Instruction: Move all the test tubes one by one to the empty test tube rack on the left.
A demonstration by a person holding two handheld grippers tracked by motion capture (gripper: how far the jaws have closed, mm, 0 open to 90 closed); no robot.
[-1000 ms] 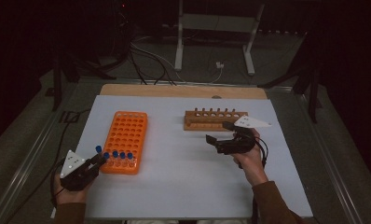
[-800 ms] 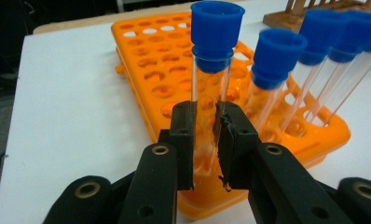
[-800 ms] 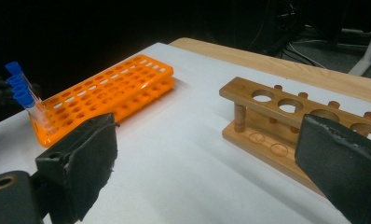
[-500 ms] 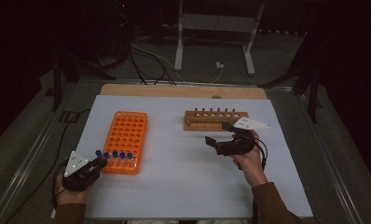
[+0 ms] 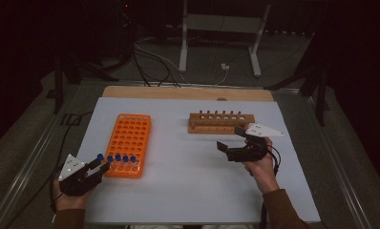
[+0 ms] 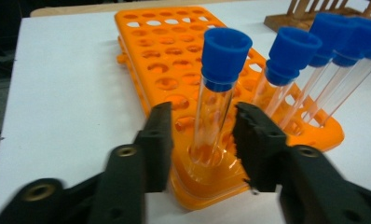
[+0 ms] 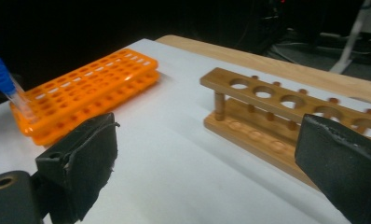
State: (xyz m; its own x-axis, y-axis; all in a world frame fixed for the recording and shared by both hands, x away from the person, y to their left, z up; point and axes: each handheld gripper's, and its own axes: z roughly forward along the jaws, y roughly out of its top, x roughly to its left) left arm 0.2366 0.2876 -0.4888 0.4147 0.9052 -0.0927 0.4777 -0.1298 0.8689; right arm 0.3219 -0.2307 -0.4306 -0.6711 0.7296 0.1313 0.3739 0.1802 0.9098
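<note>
An orange tube rack (image 5: 131, 138) lies on the white table, with several blue-capped tubes (image 5: 121, 158) in its near row. My left gripper (image 5: 101, 164) is at the rack's near left corner. Its jaws have just been opening and stand either side of a clear blue-capped tube (image 6: 218, 93) seated in the corner hole, with small gaps to the glass. The left gripper (image 6: 203, 122) is open. My right gripper (image 5: 228, 138) hovers just in front of the empty wooden rack (image 5: 220, 122), open wide with nothing between its pads (image 7: 88, 154).
The other capped tubes (image 6: 286, 70) lean close to the right of the corner tube. A bare wooden strip (image 5: 188, 93) runs along the table's far edge. Cables and a metal stand (image 5: 221, 28) lie on the floor beyond.
The left gripper's jaws have parted from the corner tube, which stays standing in the orange rack. Both hands are about where they were.
</note>
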